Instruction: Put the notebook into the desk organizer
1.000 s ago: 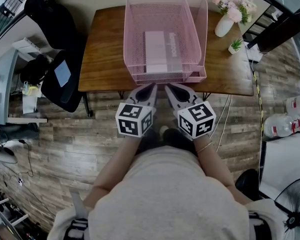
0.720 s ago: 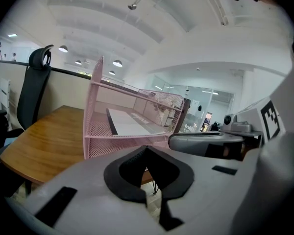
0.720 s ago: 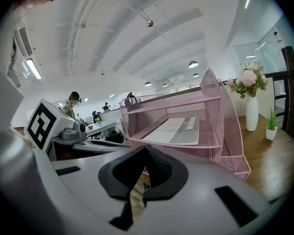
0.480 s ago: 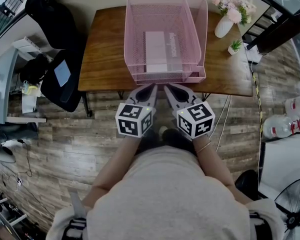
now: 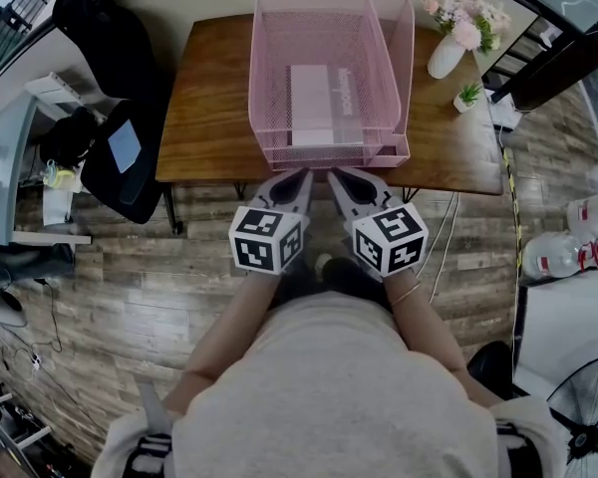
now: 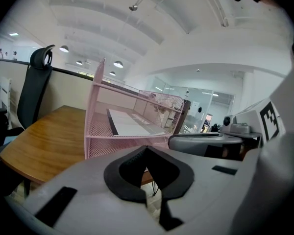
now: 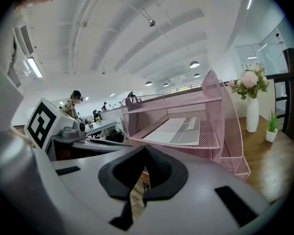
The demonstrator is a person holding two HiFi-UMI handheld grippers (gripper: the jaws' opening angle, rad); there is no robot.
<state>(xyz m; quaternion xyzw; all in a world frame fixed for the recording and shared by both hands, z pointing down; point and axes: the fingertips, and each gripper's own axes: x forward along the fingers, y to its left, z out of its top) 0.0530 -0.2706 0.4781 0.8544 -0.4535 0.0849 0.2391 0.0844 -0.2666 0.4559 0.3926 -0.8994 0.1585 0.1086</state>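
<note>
A pink wire-mesh desk organizer (image 5: 404, 78) stands on the wooden desk (image 5: 204, 118). The pale notebook (image 5: 324, 103) lies flat on its upper tray, also in the left gripper view (image 6: 132, 124) and the right gripper view (image 7: 179, 130). My left gripper (image 5: 301, 179) and right gripper (image 5: 336, 179) hang side by side just in front of the desk's near edge, off the organizer. Both are shut with nothing between the jaws.
A white vase of pink flowers (image 5: 448, 43) and a small potted plant (image 5: 468, 93) stand at the desk's right end. A black office chair (image 5: 120, 137) sits to the left. A fan (image 5: 583, 416) is at the lower right on the wood floor.
</note>
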